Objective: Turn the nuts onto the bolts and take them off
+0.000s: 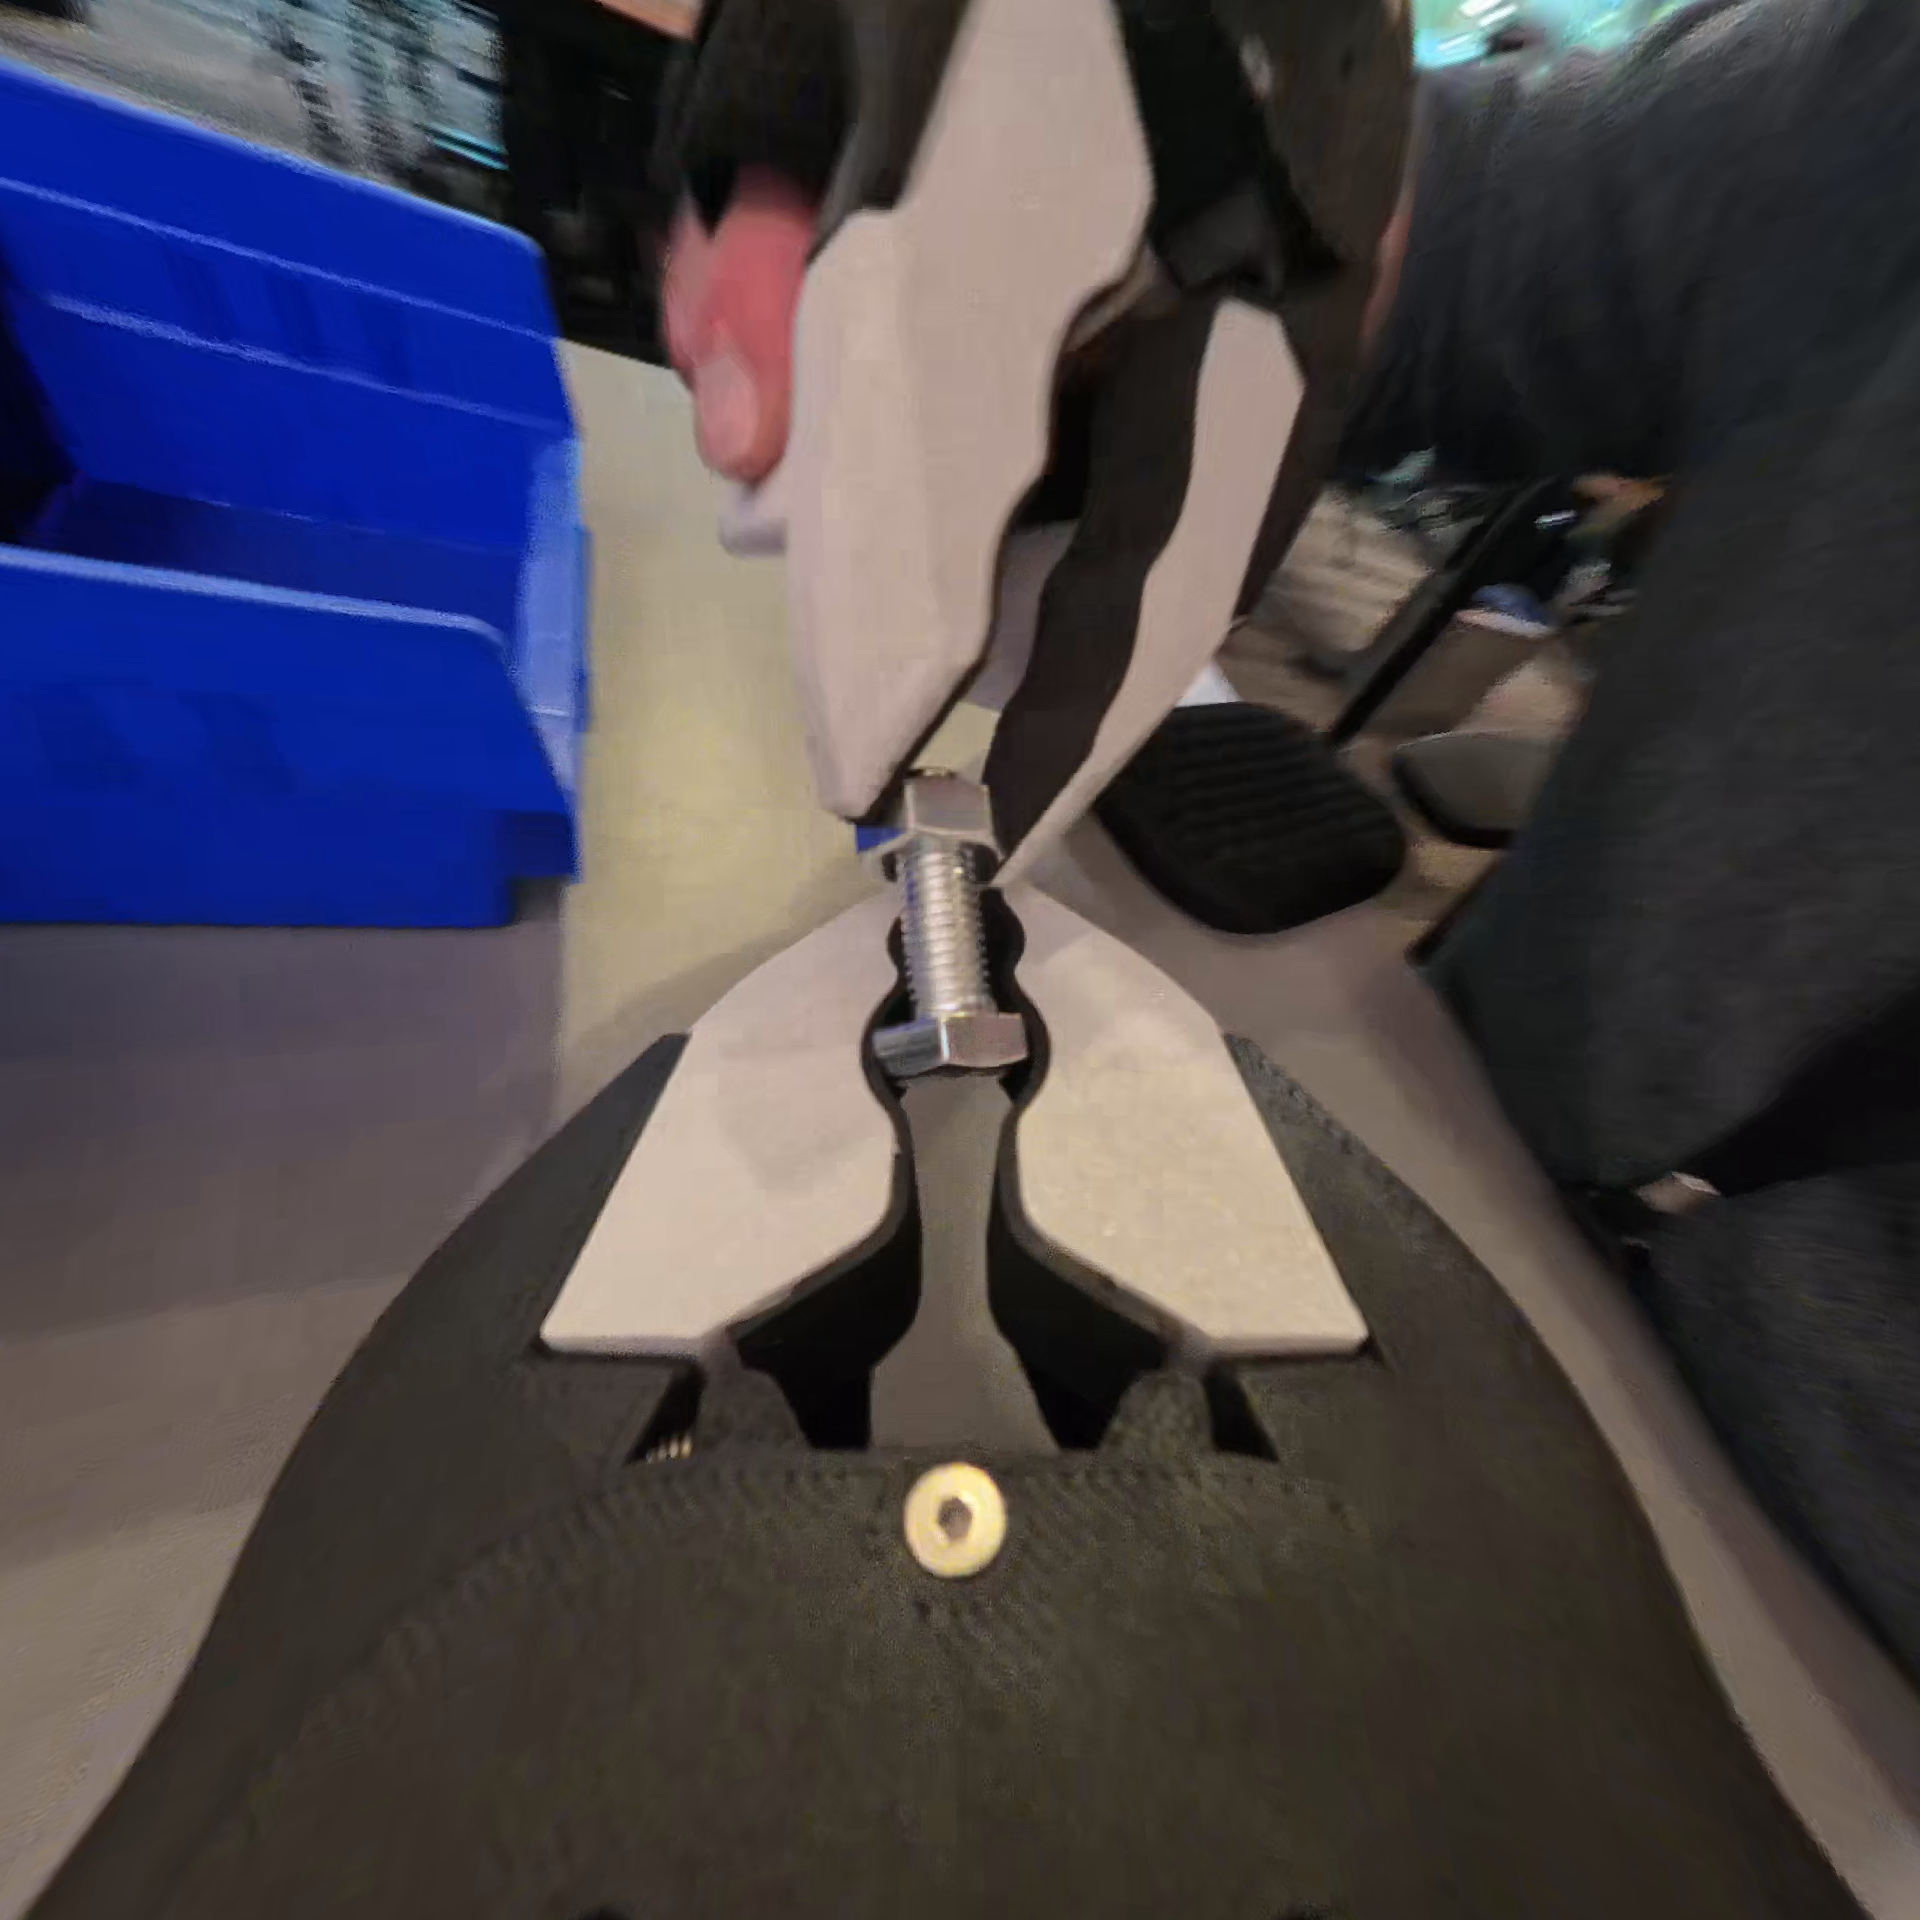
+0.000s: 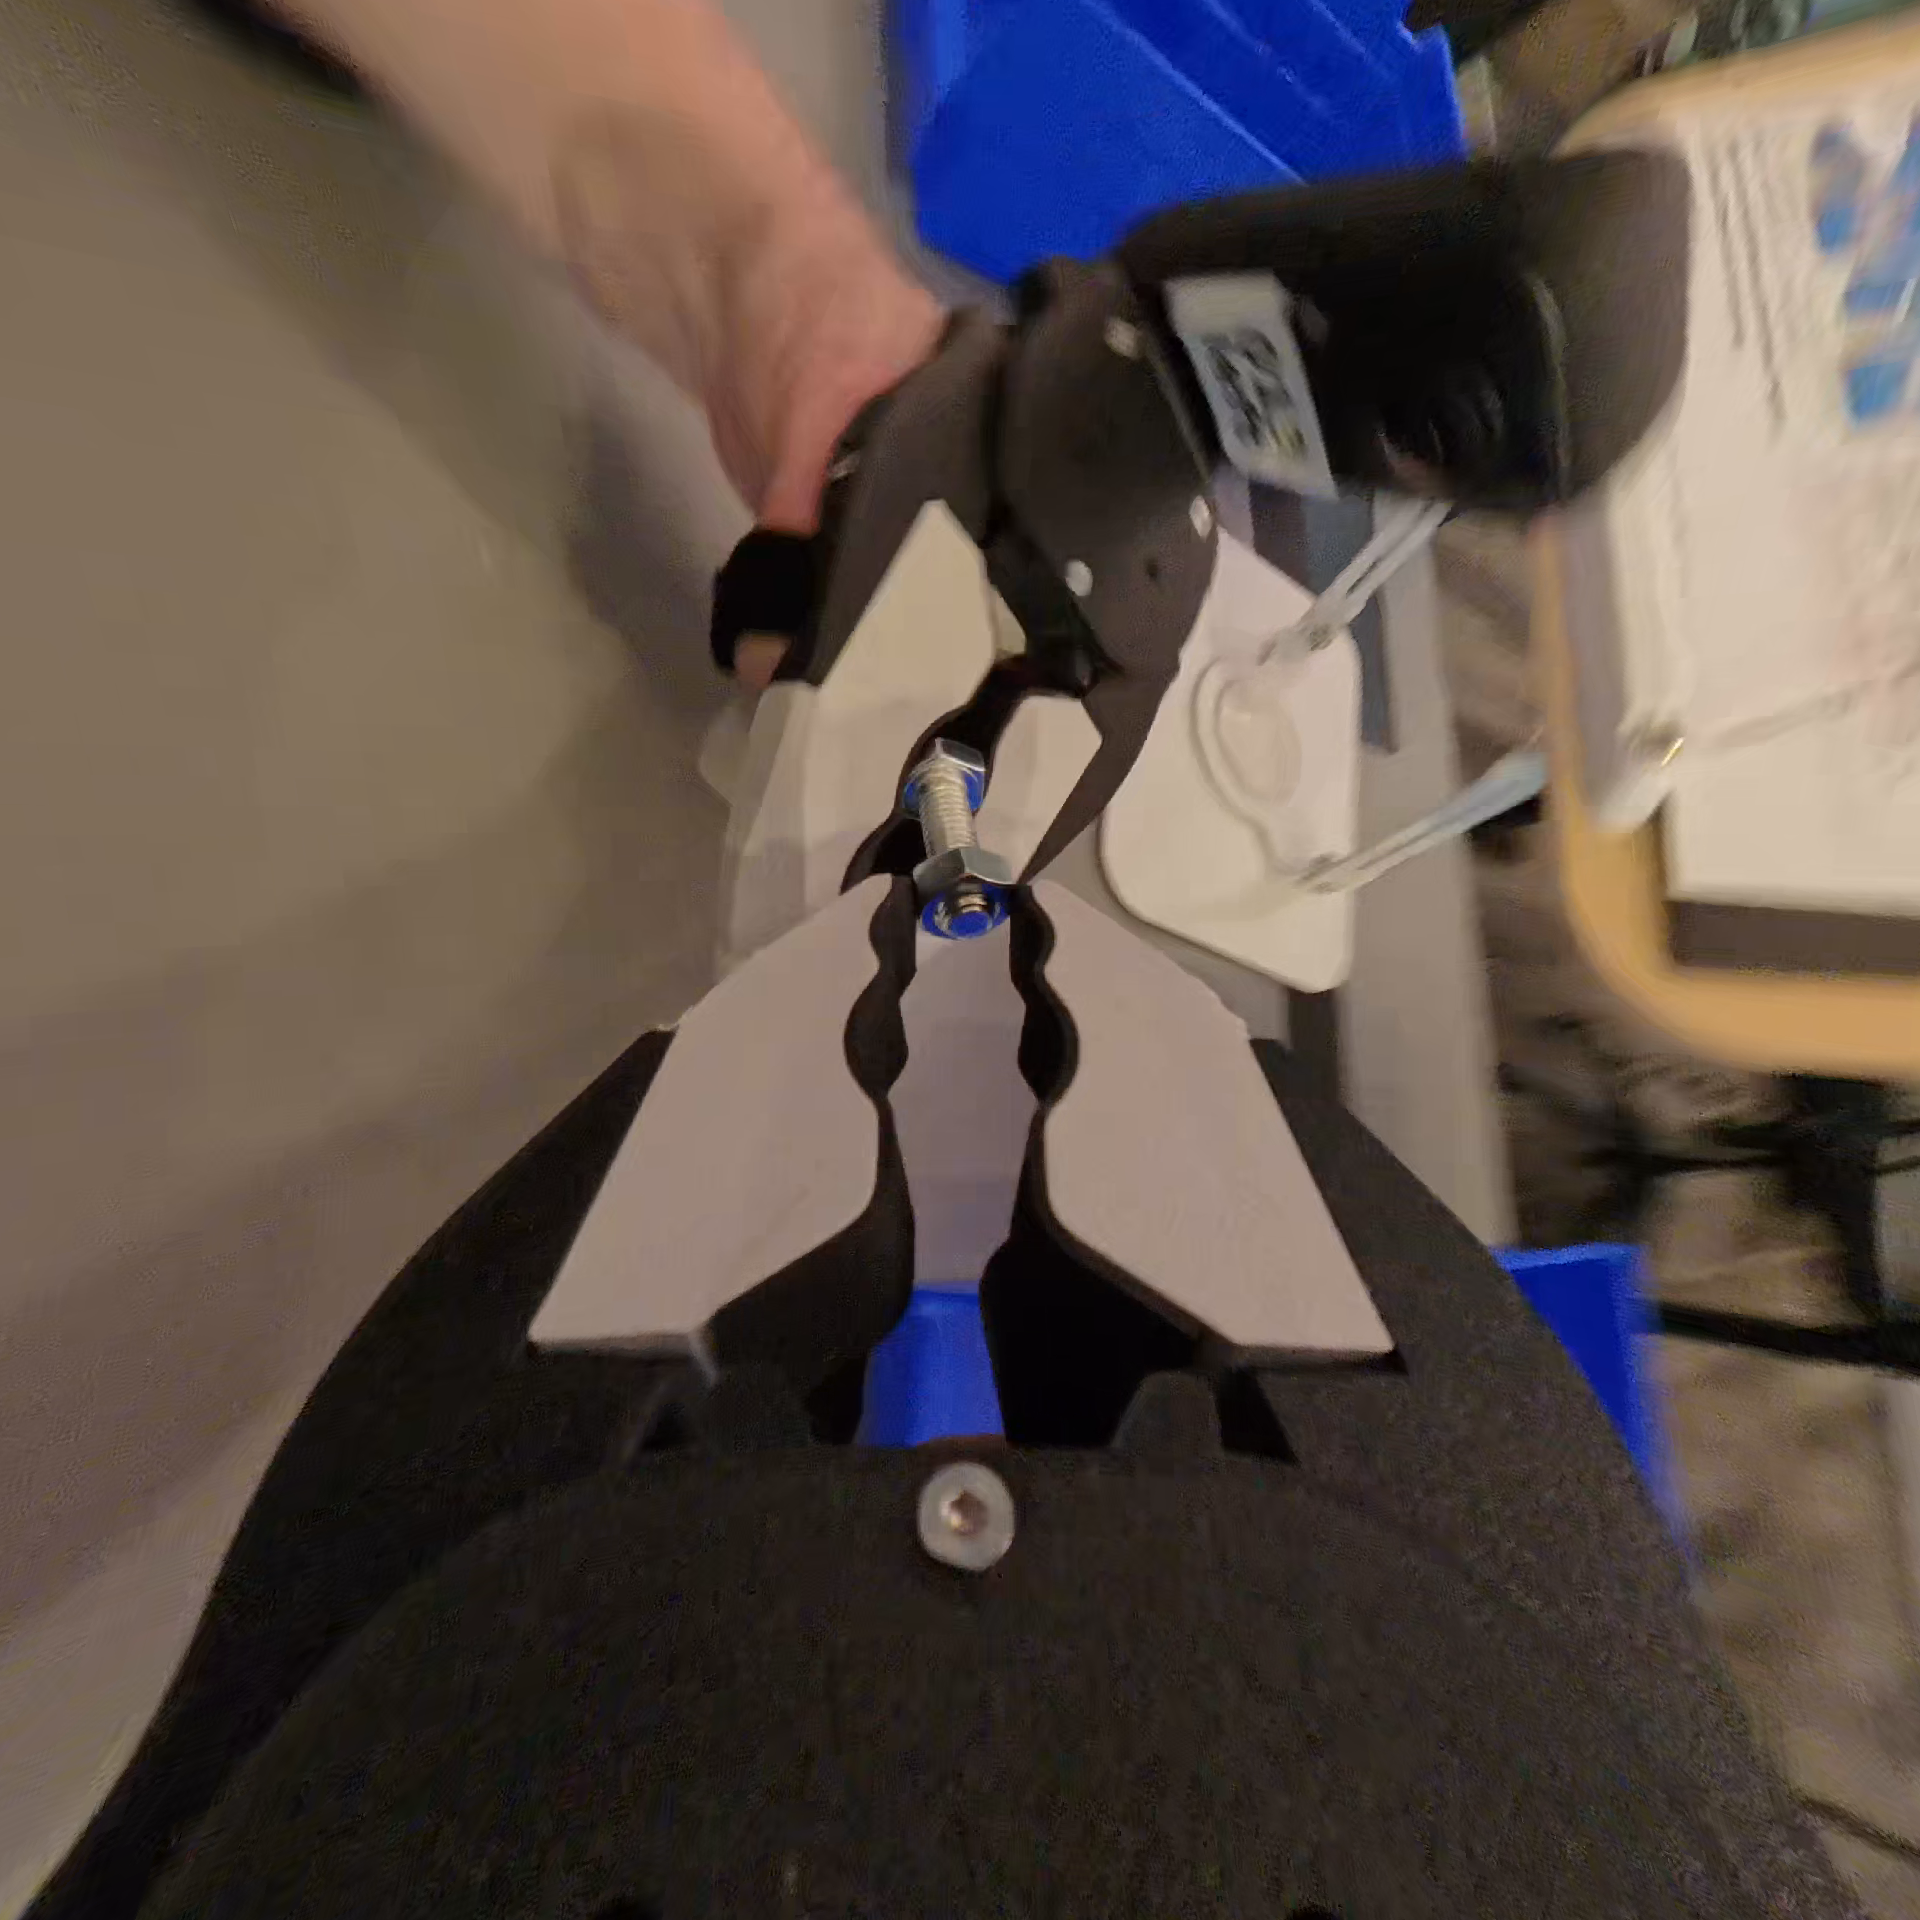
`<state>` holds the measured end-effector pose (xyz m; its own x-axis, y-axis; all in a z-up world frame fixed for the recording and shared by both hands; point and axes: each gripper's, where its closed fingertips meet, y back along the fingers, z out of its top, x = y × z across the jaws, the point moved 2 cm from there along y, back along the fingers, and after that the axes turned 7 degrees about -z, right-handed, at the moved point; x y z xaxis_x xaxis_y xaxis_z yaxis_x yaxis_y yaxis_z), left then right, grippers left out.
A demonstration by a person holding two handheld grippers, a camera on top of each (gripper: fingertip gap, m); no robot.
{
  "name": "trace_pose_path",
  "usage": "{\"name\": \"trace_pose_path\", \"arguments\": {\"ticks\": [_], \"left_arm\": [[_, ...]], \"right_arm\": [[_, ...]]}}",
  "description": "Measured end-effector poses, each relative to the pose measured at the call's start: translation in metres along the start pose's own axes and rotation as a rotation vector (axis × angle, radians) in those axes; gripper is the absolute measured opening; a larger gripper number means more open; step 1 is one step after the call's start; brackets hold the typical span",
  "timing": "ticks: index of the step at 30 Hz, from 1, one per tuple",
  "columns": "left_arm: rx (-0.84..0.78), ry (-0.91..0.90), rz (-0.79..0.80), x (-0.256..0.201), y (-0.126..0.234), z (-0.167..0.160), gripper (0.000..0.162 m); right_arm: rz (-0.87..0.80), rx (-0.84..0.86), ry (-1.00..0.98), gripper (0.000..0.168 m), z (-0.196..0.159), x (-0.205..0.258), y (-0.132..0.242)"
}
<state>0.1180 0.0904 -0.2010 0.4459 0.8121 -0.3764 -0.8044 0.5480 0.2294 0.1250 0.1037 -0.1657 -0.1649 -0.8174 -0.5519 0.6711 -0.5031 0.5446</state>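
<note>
At the left stand the stacked blue plastic bins (image 1: 281, 540) on the pale grey table (image 1: 208, 1091), probably the store for the parts, near enough to reach.

In the middle, the left gripper (image 1: 951, 997) is closed on the shiny steel hex-head bolt (image 1: 940, 956). The hex head sits in a scalloped notch between the two grey fingers and the threaded shank points away from the camera. I think the notch is used so that the bolt cannot spin while the nut is turned. The bolt is in the air, above the table, not resting on it.

At the far end of the shank sits the silver hex nut (image 1: 943, 814). The right gripper (image 1: 940, 821) comes from above and pinches this nut by its fingertips only, so it is closed on the nut. A tip grip like this leaves room to twist. In the right wrist view the thread end just shows through the nut (image 2: 961, 864), so the nut seems only a few turns on; whether it is going on or coming off I cannot judge.

At the right, on the body of the left gripper (image 2: 956, 831), there is a white label with black marks (image 2: 1247, 384). It is blurred and I cannot read it. No brand is visible.
</note>
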Motion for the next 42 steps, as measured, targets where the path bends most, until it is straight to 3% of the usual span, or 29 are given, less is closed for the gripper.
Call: {"name": "trace_pose_path", "arguments": {"ticks": [2, 4, 6, 9, 15, 17, 20, 23, 25, 29, 31, 33, 36, 42], "left_arm": [[-0.015, 0.07, -0.113, -0.008, -0.002, -0.002, 0.01], [-0.025, 0.098, -0.128, -0.007, -0.002, -0.003, 0.01], [-0.017, 0.067, -0.089, -0.004, -0.001, -0.004, 0.01], [-0.016, -0.003, 0.017, 0.003, 0.004, 0.001, 0.009], [0.008, -0.157, 0.225, 0.013, 0.01, 0.009, 0.01], [0.033, -0.194, 0.27, 0.014, 0.008, 0.009, 0.01], [0.093, -0.243, 0.335, 0.018, 0.005, 0.005, 0.01], [0.077, -0.211, 0.296, 0.016, 0.003, 0.005, 0.01], [0.063, -0.158, 0.22, 0.012, 0.002, 0.003, 0.01], [-0.007, 0.012, -0.035, -0.004, -0.002, 0.002, 0.01], [-0.019, 0.03, -0.073, -0.005, -0.003, -0.001, 0.01], [-0.048, 0.023, -0.05, -0.002, 0.0, 0.002, 0.009], [-0.029, -0.038, 0.049, 0.005, 0.006, 0.005, 0.009], [0.032, -0.165, 0.254, 0.017, 0.008, 0.007, 0.01]], "right_arm": [[-0.072, 0.043, 0.27, 0.017, 0.003, 0.002, 0.0], [-0.123, 0.086, 0.458, 0.017, 0.001, 0.002, -0.001], [-0.118, 0.091, 0.466, 0.025, 0.001, 0.001, 0.0], [-0.063, 0.016, 0.165, 0.037, 0.007, -0.007, 0.006], [0.165, -0.099, -0.586, 0.035, 0.001, -0.015, 0.006], [0.221, -0.15, -0.715, 0.029, 0.002, -0.014, 0.004], [0.254, -0.11, -0.736, 0.019, -0.004, -0.005, -0.003], [0.216, -0.099, -0.636, 0.019, -0.004, -0.004, -0.003], [0.156, -0.07, -0.455, 0.019, -0.004, -0.003, -0.002], [-0.081, 0.015, 0.251, 0.019, 0.0, -0.002, -0.001], [-0.126, 0.068, 0.429, 0.019, 0.001, -0.001, -0.003], [-0.116, 0.06, 0.363, 0.02, 0.001, -0.005, -0.004], [-0.081, 0.016, 0.121, 0.04, -0.001, -0.014, 0.001], [0.151, -0.088, -0.561, 0.037, -0.005, -0.018, 0.007]]}}
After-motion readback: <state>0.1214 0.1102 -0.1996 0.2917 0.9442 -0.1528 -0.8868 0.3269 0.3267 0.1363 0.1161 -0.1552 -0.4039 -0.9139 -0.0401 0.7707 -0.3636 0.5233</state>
